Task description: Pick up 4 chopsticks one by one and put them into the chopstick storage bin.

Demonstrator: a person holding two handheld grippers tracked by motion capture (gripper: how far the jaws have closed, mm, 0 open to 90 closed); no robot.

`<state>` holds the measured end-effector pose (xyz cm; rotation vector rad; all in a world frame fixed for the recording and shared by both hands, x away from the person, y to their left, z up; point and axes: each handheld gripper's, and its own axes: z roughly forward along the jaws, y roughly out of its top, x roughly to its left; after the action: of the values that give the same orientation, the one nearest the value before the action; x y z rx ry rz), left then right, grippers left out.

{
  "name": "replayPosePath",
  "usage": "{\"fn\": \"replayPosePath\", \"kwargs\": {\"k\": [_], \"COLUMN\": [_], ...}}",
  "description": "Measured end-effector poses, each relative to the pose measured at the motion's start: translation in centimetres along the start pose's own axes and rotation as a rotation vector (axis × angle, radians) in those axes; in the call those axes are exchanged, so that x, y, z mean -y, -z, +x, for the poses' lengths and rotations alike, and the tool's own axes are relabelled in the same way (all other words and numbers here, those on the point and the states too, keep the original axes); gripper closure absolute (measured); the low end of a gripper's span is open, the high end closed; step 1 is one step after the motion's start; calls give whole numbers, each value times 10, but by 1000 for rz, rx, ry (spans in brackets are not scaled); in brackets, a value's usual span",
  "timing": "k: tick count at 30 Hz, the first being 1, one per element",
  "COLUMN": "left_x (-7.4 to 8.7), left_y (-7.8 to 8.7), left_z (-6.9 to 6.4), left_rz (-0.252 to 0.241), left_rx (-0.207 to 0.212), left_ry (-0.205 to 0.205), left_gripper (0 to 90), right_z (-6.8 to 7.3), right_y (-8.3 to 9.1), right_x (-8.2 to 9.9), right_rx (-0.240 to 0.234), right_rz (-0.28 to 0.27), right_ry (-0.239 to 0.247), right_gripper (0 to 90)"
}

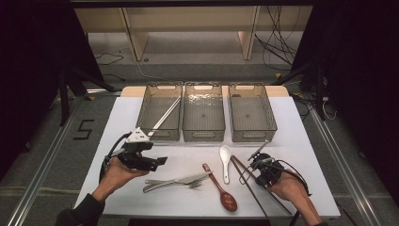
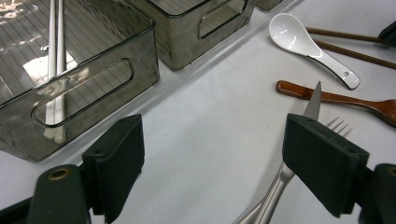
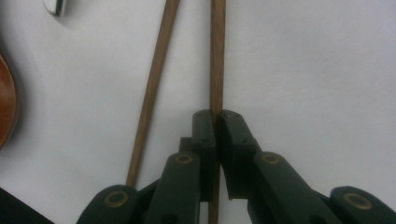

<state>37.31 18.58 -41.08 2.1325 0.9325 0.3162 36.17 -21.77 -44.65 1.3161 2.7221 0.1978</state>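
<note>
Two brown wooden chopsticks [image 1: 244, 176] lie crossed on the white table at the front right. My right gripper [image 1: 254, 165] is down on them, and in the right gripper view its jaws [image 3: 218, 116] are shut on one chopstick [image 3: 217, 56]. The other chopstick [image 3: 156, 70] lies loose just to the left of it. My left gripper [image 1: 161, 161] hovers at the front left, and its jaws [image 2: 215, 140] stand wide open with nothing between them. Just past its right jaw lie a steel knife [image 2: 314, 100] and a fork [image 2: 338, 126].
Three smoky plastic bins stand in a row at the back: the left bin [image 1: 160, 136] holds silver chopsticks [image 1: 164, 115]; the middle bin [image 1: 203, 137] and right bin [image 1: 252, 137] look bare. A white spoon [image 1: 226, 160] and a wooden spoon [image 1: 221, 188] lie mid-table.
</note>
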Motion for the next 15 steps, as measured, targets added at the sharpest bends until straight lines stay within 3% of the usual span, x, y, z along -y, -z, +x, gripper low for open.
{"fn": "replayPosePath", "kwargs": {"k": [7,15], "left_x": [-1,-7], "left_y": [-2,-9], "left_z": [-2,-13], "left_rz": [10,31], "left_rx": [14,51], "left_ry": [-8,-42], "left_gripper": [204,202], "right_z": [0,21], "right_y": [15,34], "right_x": [0,-8], "right_rx": [20,2], "right_rz": [-68,-145], "right_ry": [26,126], "right_gripper": [854,854]}}
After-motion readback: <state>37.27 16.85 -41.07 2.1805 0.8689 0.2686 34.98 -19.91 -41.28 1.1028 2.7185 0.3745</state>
